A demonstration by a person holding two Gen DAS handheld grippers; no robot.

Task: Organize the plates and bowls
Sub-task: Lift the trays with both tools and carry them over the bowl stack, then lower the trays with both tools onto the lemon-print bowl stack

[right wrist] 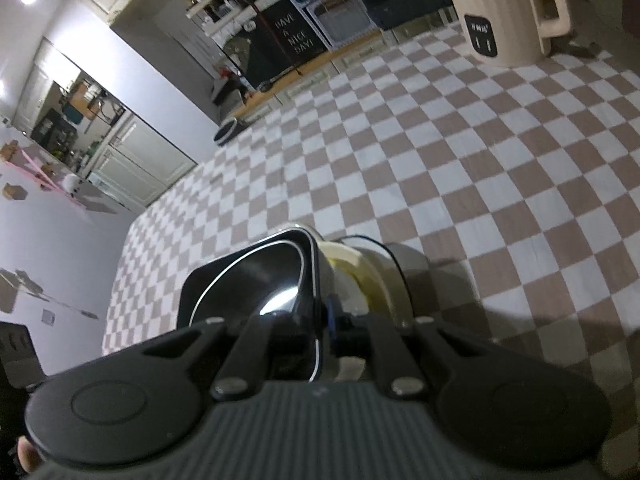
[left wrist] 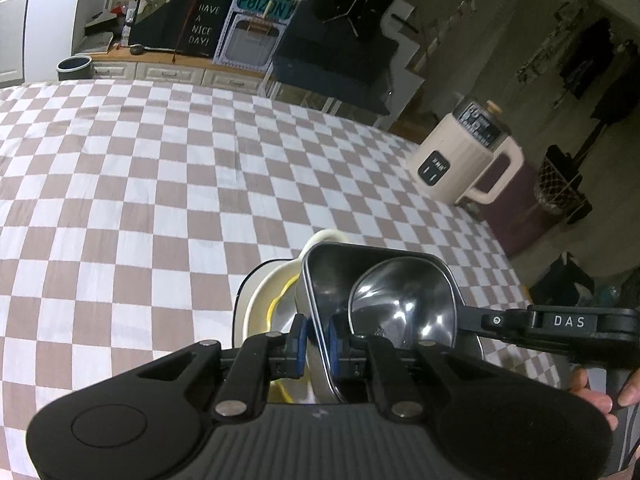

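While your two grippers clamp one dish stack, it hangs over the brown-and-white checked tablecloth (left wrist: 160,184).
Left gripper (left wrist: 317,342) and right gripper (right wrist: 326,330) each pinch the square black-rimmed steel tray (left wrist: 320,264); cream jug (left wrist: 464,160) at two o'clock.

Home kitchen: cabinets (right wrist: 132,168), checkered tablecloth (left wrist: 160,184).

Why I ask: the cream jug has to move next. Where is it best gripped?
By its loop handle, coming from the side it sticks out on, toward the table edge: the jug stands upright and its body looks too wide for the jaws.
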